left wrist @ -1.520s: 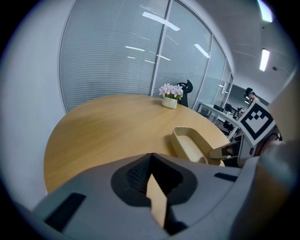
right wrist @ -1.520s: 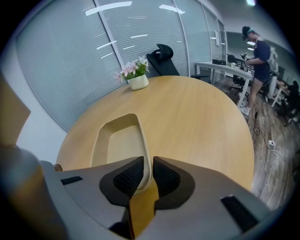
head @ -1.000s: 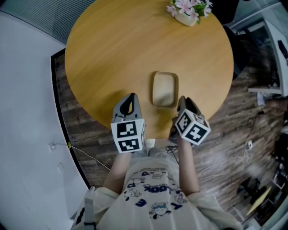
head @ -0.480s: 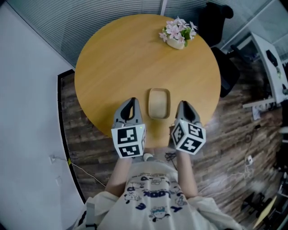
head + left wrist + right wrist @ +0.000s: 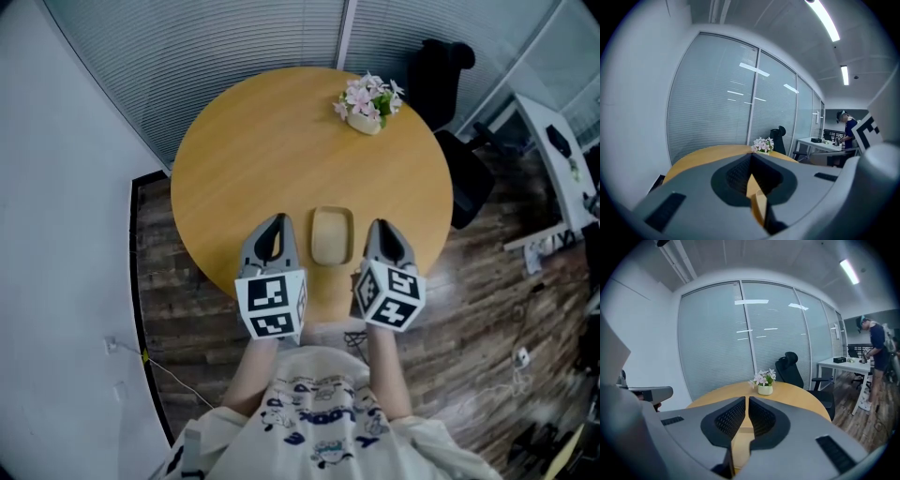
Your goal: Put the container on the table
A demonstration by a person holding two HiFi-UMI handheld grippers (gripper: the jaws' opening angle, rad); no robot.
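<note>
Nearest the camera, the person's forearms ran out from a printed shirt (image 5: 319, 412) to the two grippers, held level and side by side over the near edge of the round table (image 5: 253, 141). The left gripper (image 5: 271, 226) had its jaws pressed together with nothing in them. The right gripper (image 5: 379, 229) showed only a thin slit between its own, likewise empty. Just ahead and between them, the beige container (image 5: 332, 235) lay flat on the wood, touching neither gripper, so the placing looked done and the drawn-back, closed tools seemed to have let it go. Neither gripper view showed the container clearly: each one's grey body blocked the low foreground. Farther off, a small pot of pink flowers (image 5: 368, 101) stood near the far rim. Behind it were a black office chair (image 5: 442, 67) and a wall of blinds (image 5: 234, 37). A white desk (image 5: 553, 150) was cut off at the right.
</note>
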